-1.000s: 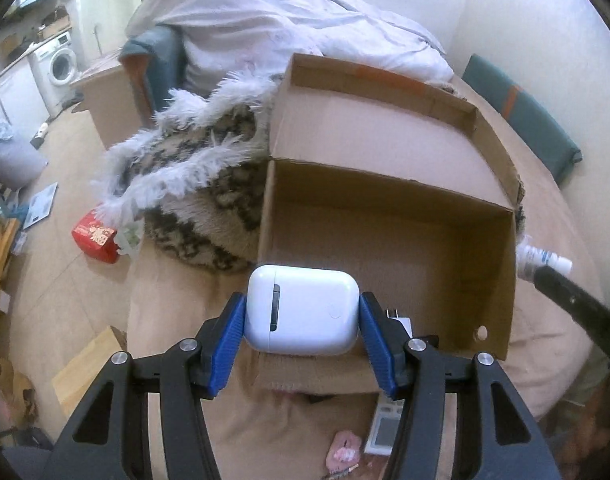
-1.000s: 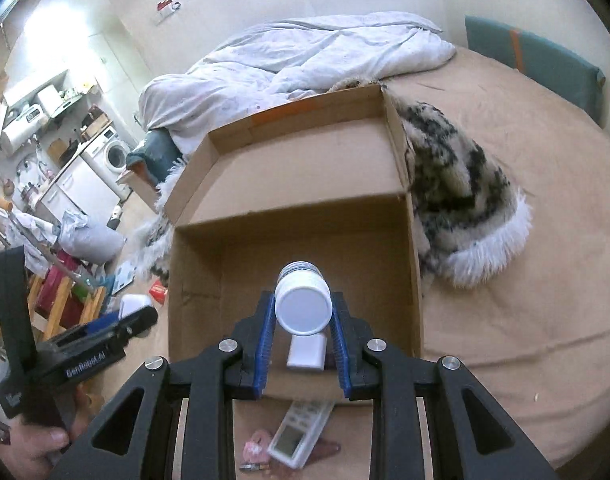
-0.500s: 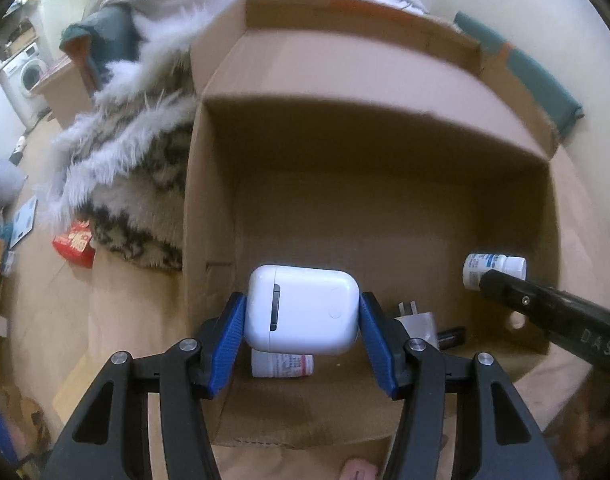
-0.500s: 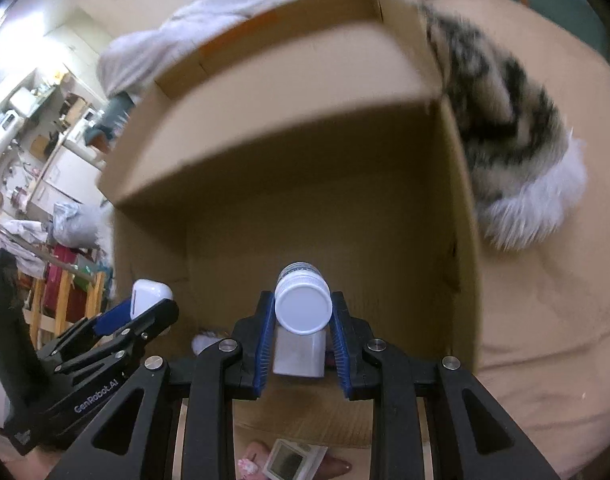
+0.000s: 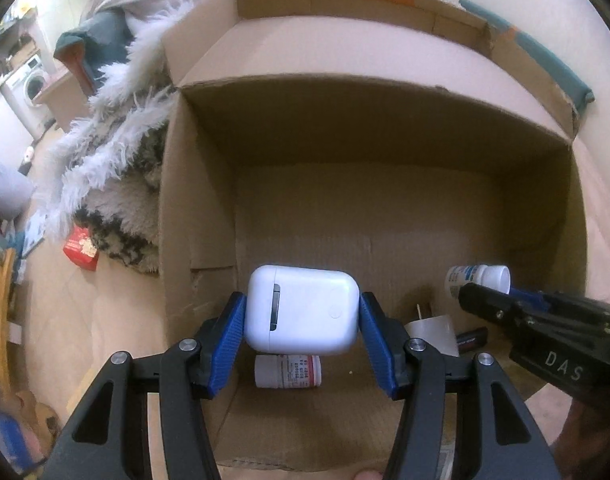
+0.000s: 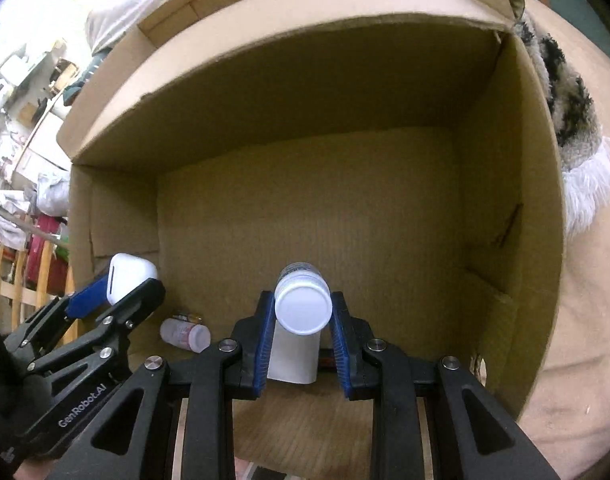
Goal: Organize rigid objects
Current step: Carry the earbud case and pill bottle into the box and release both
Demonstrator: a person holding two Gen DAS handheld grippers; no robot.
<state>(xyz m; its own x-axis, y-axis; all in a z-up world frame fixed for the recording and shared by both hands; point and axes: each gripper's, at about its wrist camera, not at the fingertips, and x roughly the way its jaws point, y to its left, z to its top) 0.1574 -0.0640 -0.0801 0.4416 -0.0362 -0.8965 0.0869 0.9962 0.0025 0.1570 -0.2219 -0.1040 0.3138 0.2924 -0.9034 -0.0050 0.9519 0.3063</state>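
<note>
- Both held things are dropping in from above the box rim: a second ago the case (image 5: 303,309) and the bottle (image 6: 303,305) were hanging over the near edge with bedding in sight, and now cardboard walls are filling both views.
- Left jaws are clamping the white case by its two short sides, blue pads (image 5: 228,340) pressing flat against it; it is hanging above the floor of the box (image 5: 385,216), near the left wall.
- Right jaws are clenched on the small white bottle, its cap facing the right wrist camera, low over the near-middle of the box floor.
- Already lying in the box: a pill bottle (image 5: 288,371) on its side just under the case, a white plug (image 6: 293,360) under the right jaws, and a dark thing (image 5: 471,337) beside it that is too small to identify.
- Outside, a fluffy throw (image 5: 117,184) is lying against the left wall of the box, on the bed (image 6: 577,340).
- Judging the step: this is the placing stage, with two rigid things being lowered in and not yet set down.
- Next move, as I read it, is asking each hand to sink a little further, pick bare cardboard clear of the pill bottle and plug, then let go; the far half of the floor is lying bare.
- Risk, as a guess: letting go of the case where it hangs is likely landing it on the pill bottle, which could roll.
</note>
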